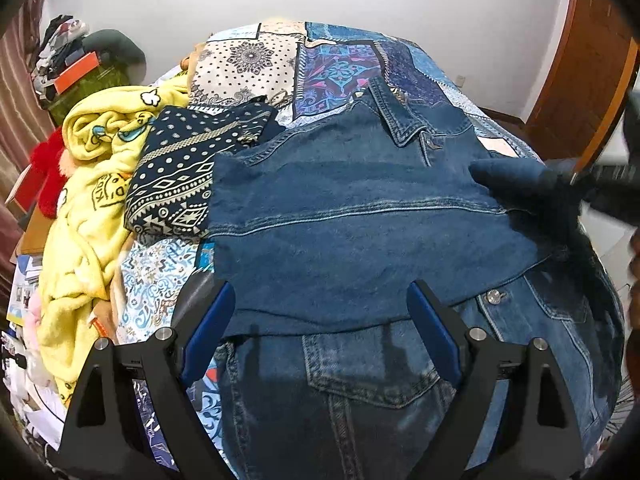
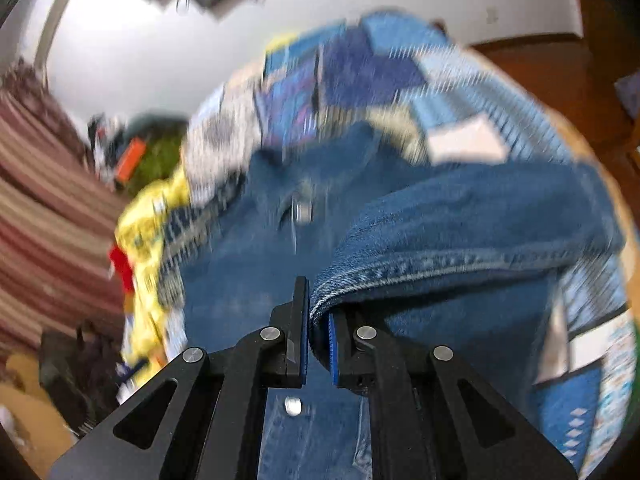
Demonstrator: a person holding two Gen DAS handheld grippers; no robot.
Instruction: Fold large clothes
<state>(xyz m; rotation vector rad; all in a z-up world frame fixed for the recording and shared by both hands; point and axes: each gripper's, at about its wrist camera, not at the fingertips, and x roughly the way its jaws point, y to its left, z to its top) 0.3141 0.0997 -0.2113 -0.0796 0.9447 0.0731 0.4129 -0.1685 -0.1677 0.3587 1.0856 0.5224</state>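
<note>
So the denim jacket point(image 1: 360, 216) is spread over a bed with a blue patchwork bedspread point(image 1: 340, 68), and it takes up most of the middle and the near side of the mattress. One panel is already folded across the front, so its stitched seam runs sideways over the body, with the collar point(image 1: 400, 120) at the far end and a chest pocket flap point(image 1: 360, 384) and a metal button point(image 1: 494, 296) showing nearer the camera. The left gripper point(image 1: 320, 316) hovers right over the near part of the jacket with its blue pads spread wide and nothing between them. The right gripper point(image 2: 318, 320) is pinched down tight on a hemmed denim edge point(image 2: 440, 264), and that fabric is lifted up into a thick roll to the right of the fingers; the right wrist view is badly motion-blurred, so which part of the jacket that is can't be told. In the left wrist view the same lifted bit shows as a dark blue fold point(image 1: 520, 184) at the jacket's right side. For writing, the yellow fleece blanket point(image 1: 88, 208) heaped on the left has cartoon prints and some dark lettering, too crumpled to read. A navy patterned cloth point(image 1: 180, 176) sits between that blanket and the jacket, touching the jacket's left edge. Open bedspread is left at the far end beyond the collar; the right edge of the bed is just beside the jacket.
</note>
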